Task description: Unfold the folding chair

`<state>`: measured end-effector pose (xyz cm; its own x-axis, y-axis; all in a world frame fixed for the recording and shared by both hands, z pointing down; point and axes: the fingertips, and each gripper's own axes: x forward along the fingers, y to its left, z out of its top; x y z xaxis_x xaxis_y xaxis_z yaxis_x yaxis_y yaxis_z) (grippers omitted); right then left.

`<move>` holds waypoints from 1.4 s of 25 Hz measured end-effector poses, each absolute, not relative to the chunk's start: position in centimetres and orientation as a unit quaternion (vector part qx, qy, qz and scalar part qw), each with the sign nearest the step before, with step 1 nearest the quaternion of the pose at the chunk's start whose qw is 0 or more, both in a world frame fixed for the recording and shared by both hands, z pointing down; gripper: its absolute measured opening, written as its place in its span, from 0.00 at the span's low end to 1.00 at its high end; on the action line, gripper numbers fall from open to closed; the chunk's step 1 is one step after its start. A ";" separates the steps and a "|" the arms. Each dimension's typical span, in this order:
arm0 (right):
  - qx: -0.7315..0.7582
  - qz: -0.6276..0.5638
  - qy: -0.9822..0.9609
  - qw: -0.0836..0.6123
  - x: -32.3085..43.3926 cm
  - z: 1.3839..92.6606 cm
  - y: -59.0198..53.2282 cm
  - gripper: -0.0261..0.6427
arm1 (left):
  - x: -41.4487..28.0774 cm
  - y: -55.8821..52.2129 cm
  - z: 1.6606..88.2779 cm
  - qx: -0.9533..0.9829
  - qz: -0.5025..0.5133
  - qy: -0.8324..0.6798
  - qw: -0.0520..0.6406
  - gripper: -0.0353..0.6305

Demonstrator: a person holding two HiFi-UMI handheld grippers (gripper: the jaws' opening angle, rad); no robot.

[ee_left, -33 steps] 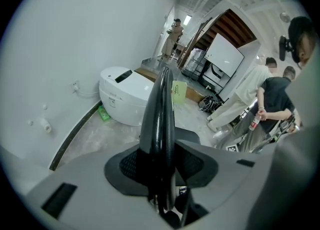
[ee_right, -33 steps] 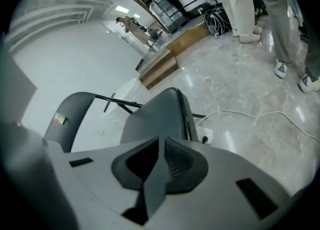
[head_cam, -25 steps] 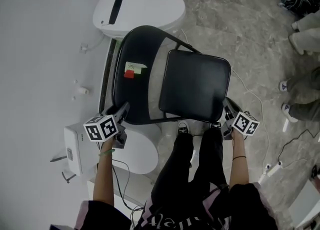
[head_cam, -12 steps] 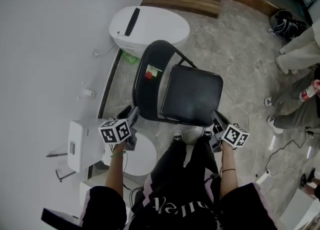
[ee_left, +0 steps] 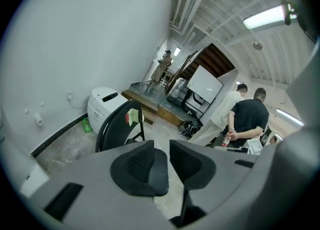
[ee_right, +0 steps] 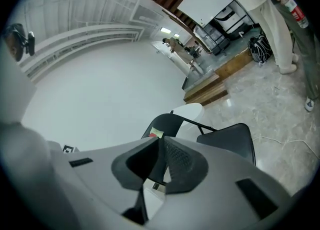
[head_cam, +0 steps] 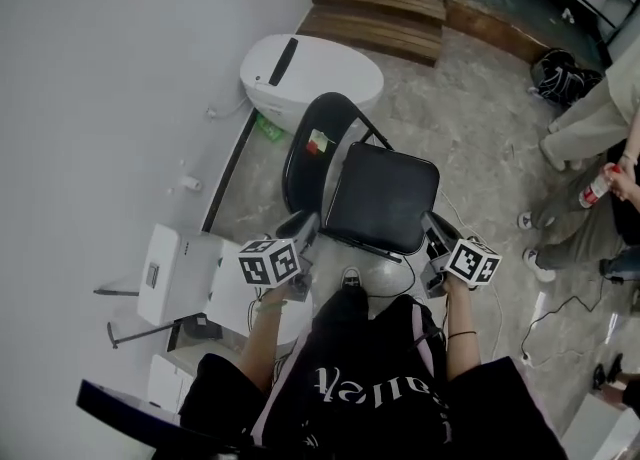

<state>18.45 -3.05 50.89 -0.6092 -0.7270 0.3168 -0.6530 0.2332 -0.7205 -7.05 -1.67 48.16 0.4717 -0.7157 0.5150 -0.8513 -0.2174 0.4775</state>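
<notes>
1. On the marbled stone floor (head_cam: 470,128), close to the white wall, the folding chair (head_cam: 380,198) stands opened out. Its black seat is level and its curved backrest is turned toward a white rounded appliance (head_cam: 310,68).
2. At the seat's near left corner, the left hand-held gripper (head_cam: 303,225) hangs just beside the chair frame and clear of it. Its jaws have just been closing. A narrow gap shows between the pads, with nothing in it.
3. At the seat's near right corner, the right hand-held gripper (head_cam: 432,225) sits just off the edge. Its jaws are drawn together at the tips and grip nothing.
4. On the backrest, a small label (head_cam: 318,141) shows red and green.
</notes>
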 end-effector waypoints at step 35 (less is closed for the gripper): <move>-0.186 -0.441 0.876 -0.058 24.4 45.7 23.7 0.10 | 15.7 27.0 44.4 0.713 0.015 -0.604 0.357 0.06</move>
<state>24.45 23.69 45.73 -0.9240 -0.2748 0.2658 -0.3772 0.5422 -0.7508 15.69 27.04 44.44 0.2696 -0.8505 0.4516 -0.8713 -0.0158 0.4905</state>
